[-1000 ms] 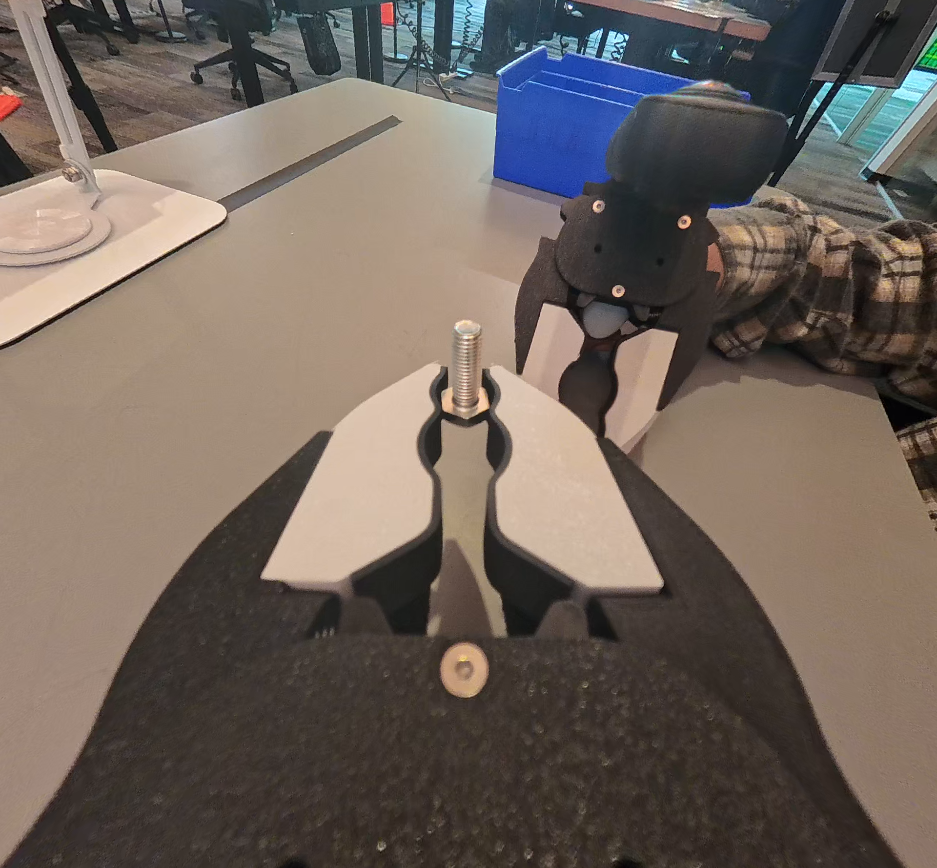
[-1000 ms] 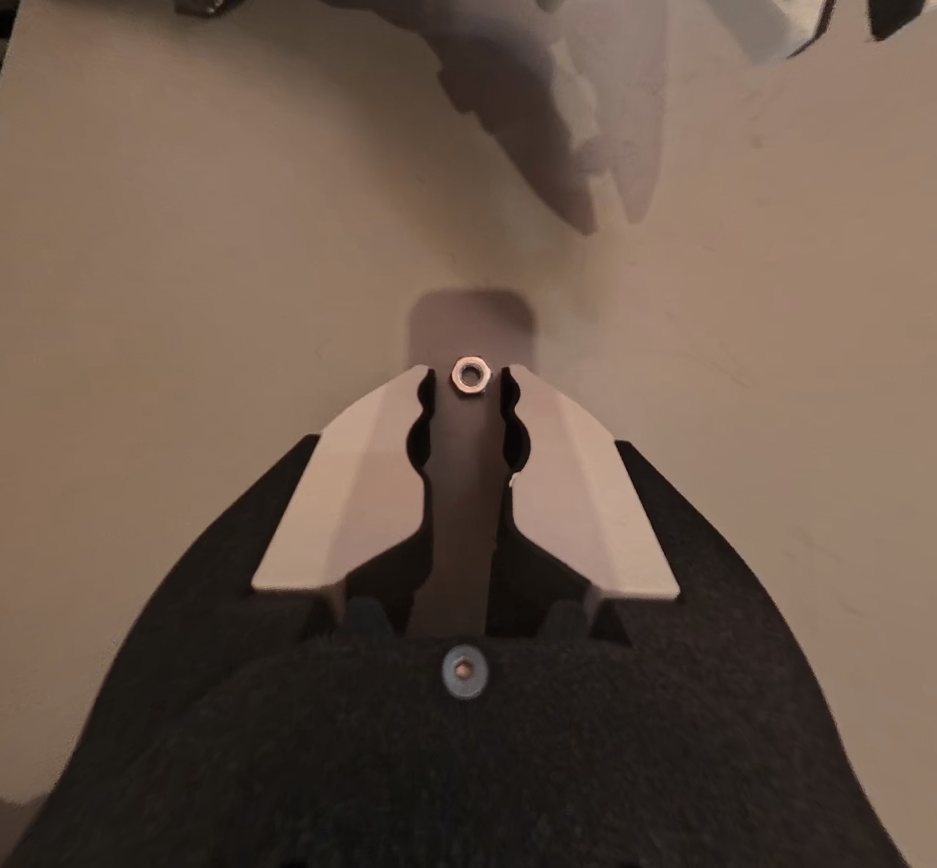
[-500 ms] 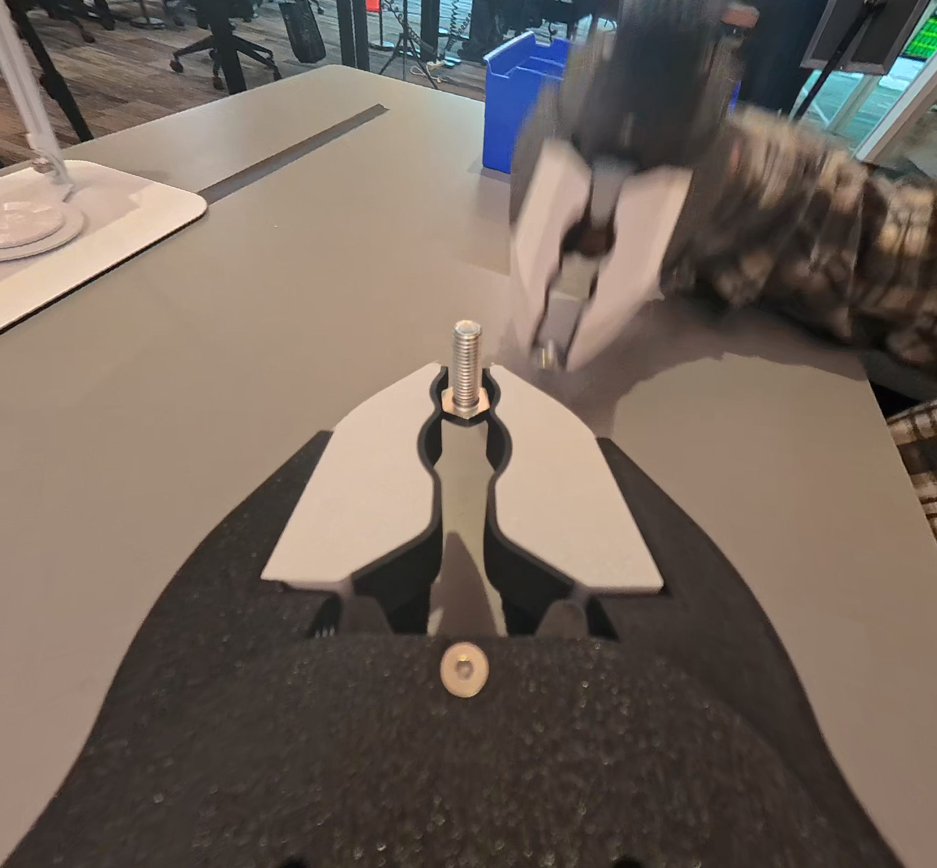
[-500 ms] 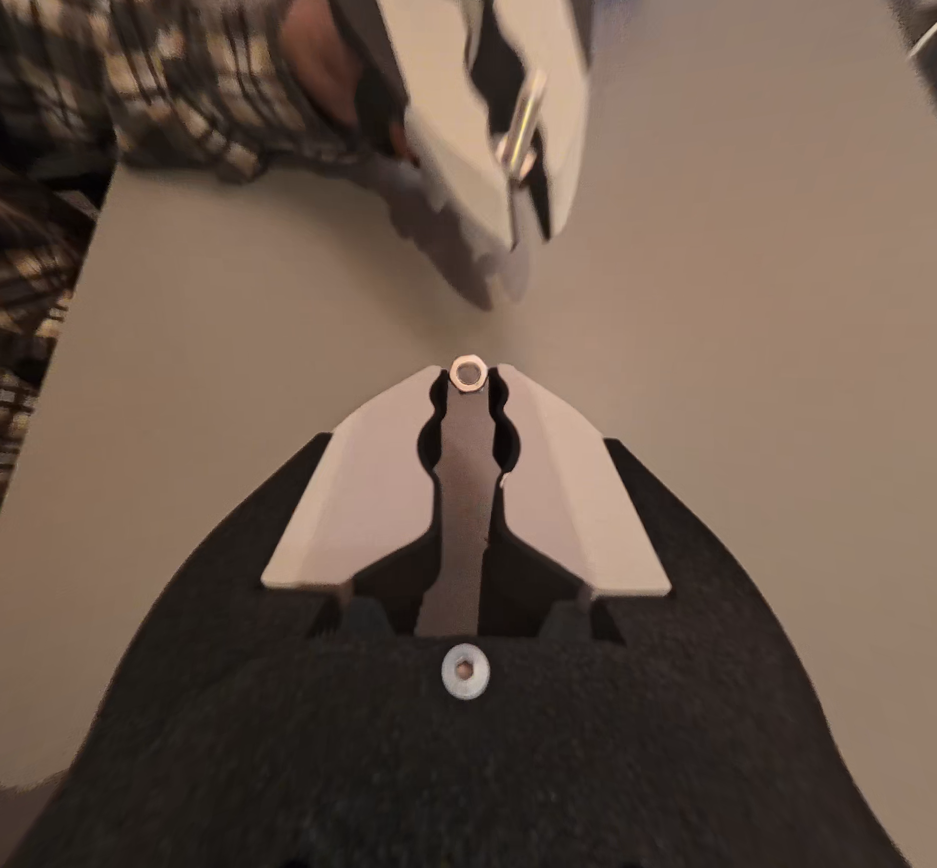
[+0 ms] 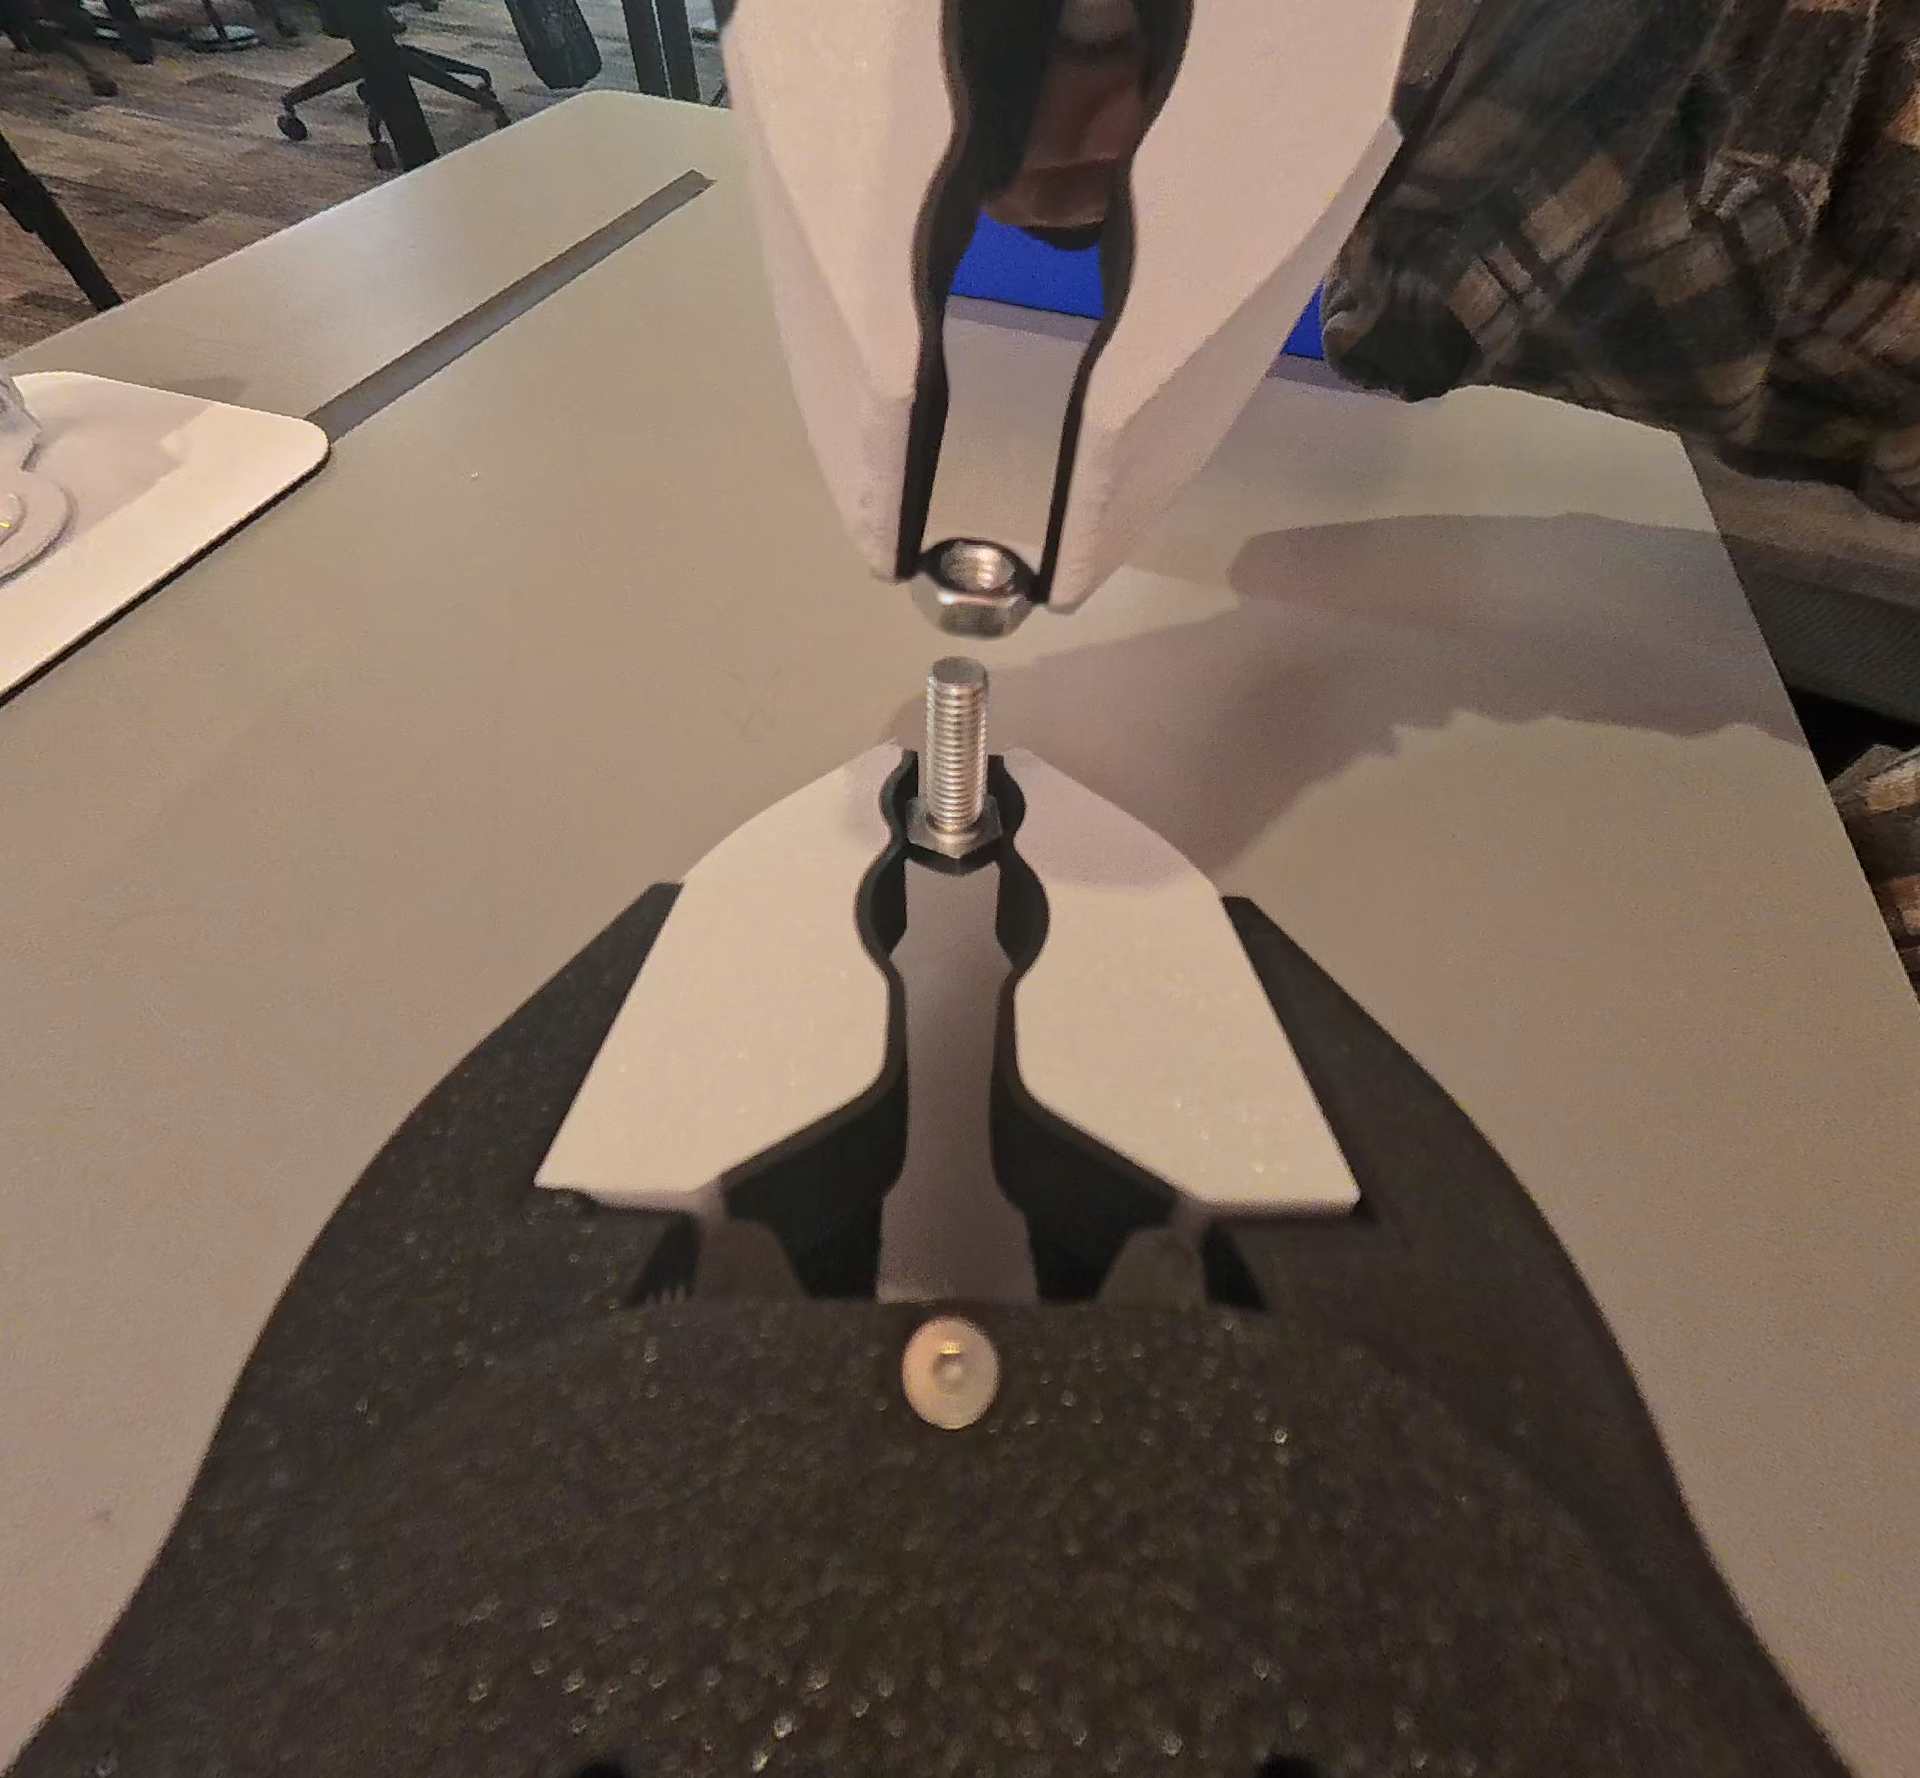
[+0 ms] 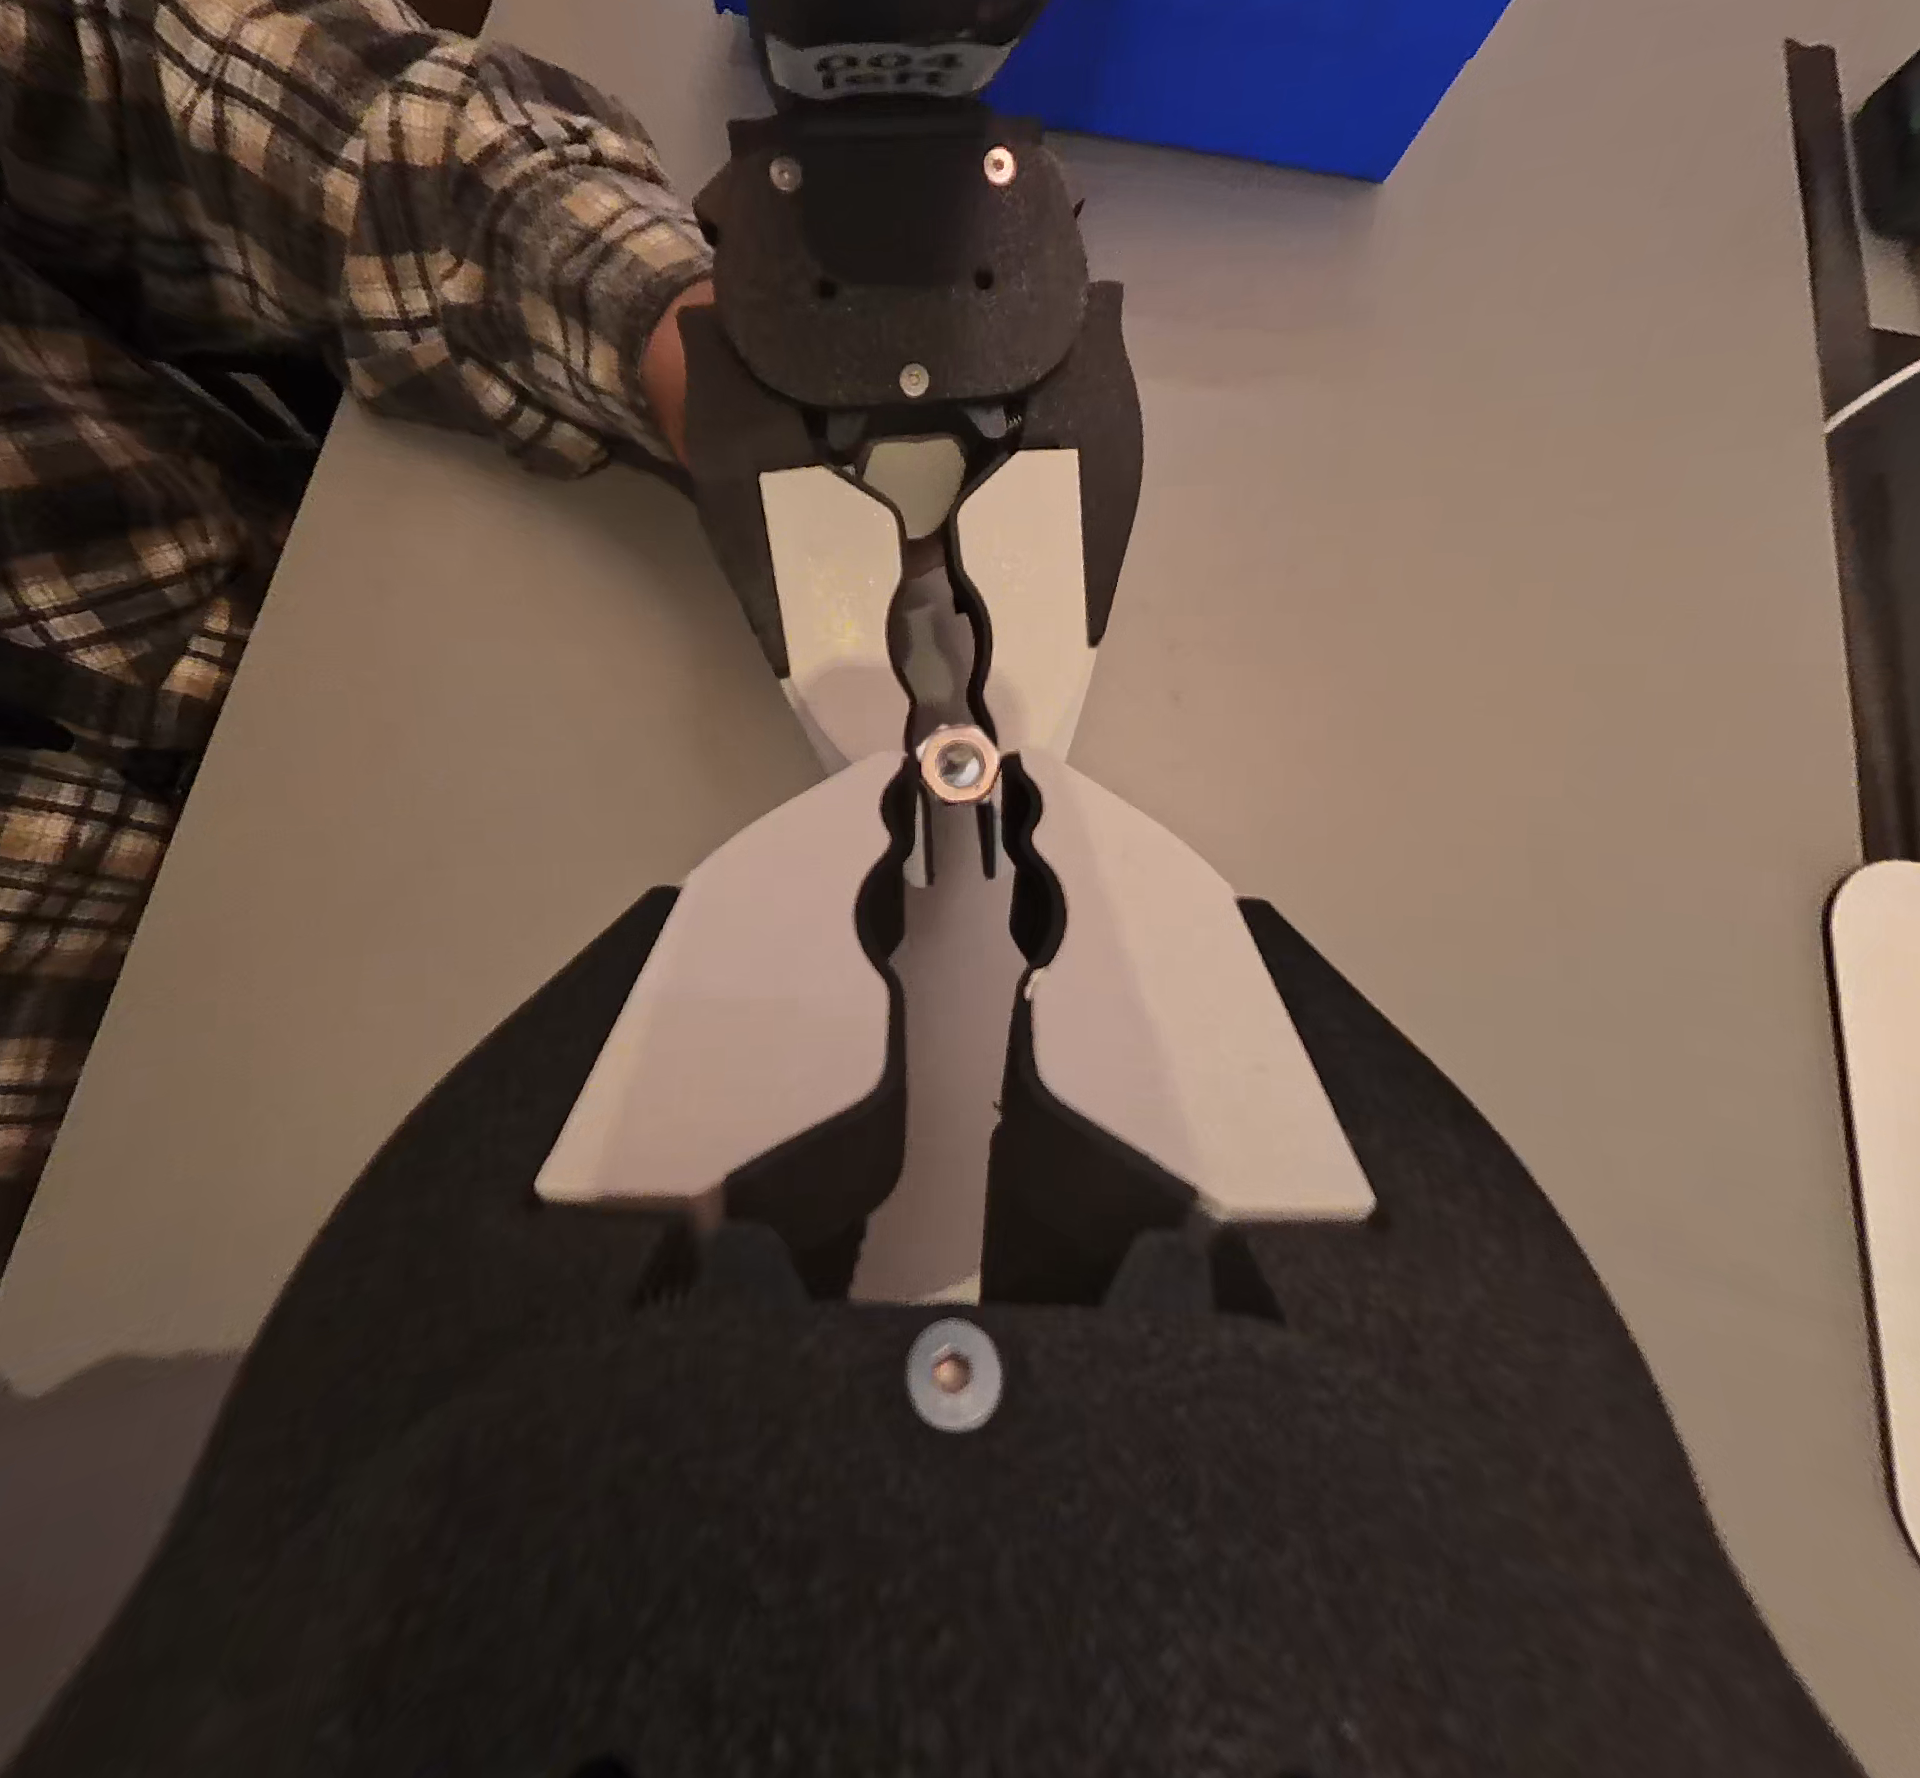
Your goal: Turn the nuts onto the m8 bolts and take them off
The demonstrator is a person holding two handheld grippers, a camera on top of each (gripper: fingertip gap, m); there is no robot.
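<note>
Two tongs [image 5: 951,772] [image 6: 958,778] gripping bolt [image 5: 957,752] and nut [image 5: 977,590], grey table [image 5: 416,689], seemingly an office.

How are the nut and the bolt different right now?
The nut is a short hexagonal ring with a hole through it; the bolt is a long threaded rod with a hex head. The right gripper holds the nut above the bolt's tip, with a gap between them; the left gripper grips the bolt's head, so the bolt stands upright. Both are shiny silver metal.
</note>
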